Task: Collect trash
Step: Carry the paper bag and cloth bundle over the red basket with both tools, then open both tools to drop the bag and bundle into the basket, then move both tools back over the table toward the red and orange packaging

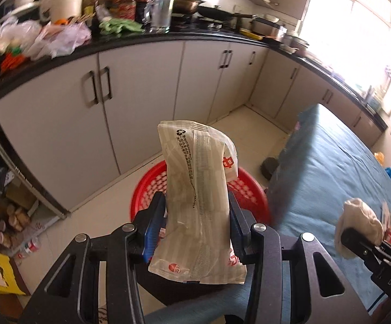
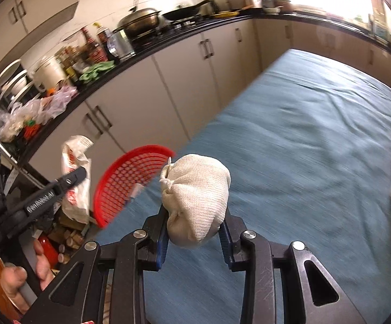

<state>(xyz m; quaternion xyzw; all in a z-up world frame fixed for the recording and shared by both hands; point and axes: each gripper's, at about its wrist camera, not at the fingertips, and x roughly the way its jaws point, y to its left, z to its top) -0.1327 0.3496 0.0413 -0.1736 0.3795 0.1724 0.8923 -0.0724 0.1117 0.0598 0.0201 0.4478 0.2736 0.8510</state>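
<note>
Both jaws grip trash: wrapper (image 1: 198, 197), cloth bundle (image 2: 195, 199)

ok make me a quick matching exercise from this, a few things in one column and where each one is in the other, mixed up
Things:
1. cream wrapper
2. white cloth bundle
3. red basket
4. lidded wok

Places:
A. on the black counter
B. on the floor beside the blue-covered table
C. in the left gripper
D. in the right gripper

Pairs: 1-C, 2-D, 3-B, 4-A
</note>
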